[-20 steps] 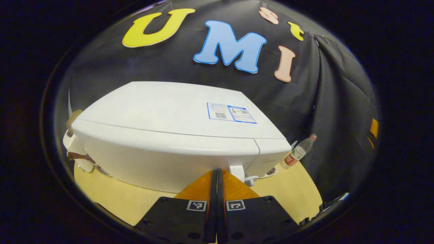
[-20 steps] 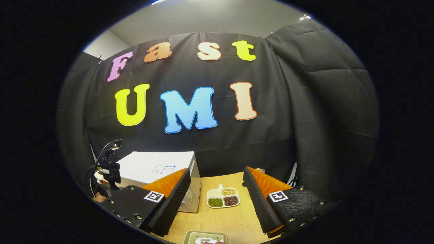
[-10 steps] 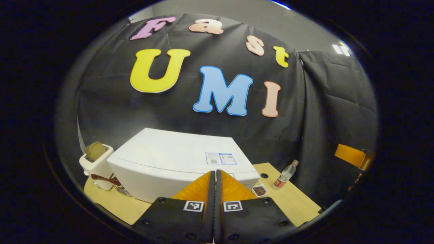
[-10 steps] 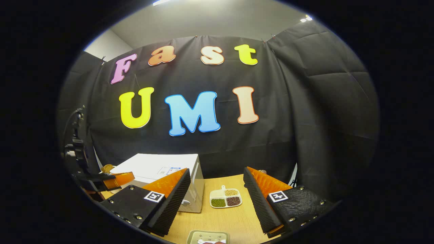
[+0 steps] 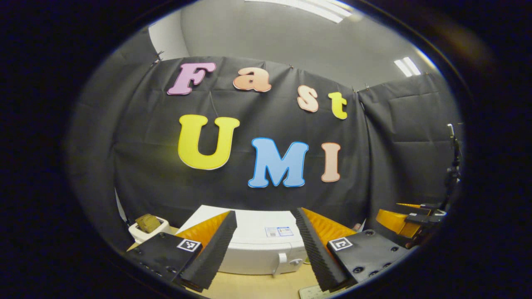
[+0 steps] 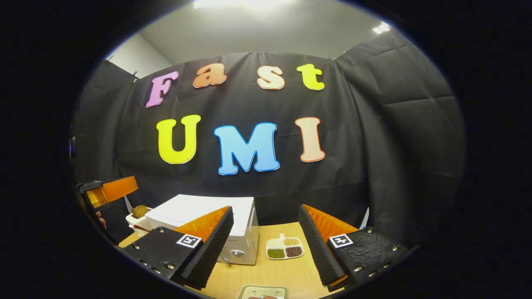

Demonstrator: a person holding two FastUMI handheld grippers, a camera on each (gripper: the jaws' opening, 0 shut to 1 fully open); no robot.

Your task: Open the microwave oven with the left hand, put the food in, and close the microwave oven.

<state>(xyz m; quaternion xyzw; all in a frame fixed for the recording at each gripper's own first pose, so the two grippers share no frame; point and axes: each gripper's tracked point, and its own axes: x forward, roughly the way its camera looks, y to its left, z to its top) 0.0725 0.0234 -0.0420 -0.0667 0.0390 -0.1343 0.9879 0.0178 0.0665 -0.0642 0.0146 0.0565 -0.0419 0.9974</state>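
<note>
A white toaster (image 5: 146, 229) holding a brown slice stands just left of the microwave oven (image 5: 262, 249), and a divided dish of beans (image 6: 285, 248) lies on the surface (image 6: 266, 276) to its right. A small green tray (image 6: 262, 292) sits at the near edge of the surface, with bare wood between it and the oven. The left hand-held gripper (image 5: 266, 245) is wide apart and empty, the shut oven door straight ahead between its fingers. The right hand-held gripper (image 6: 266, 243) is also spread and empty, with the oven ahead to its left
</note>
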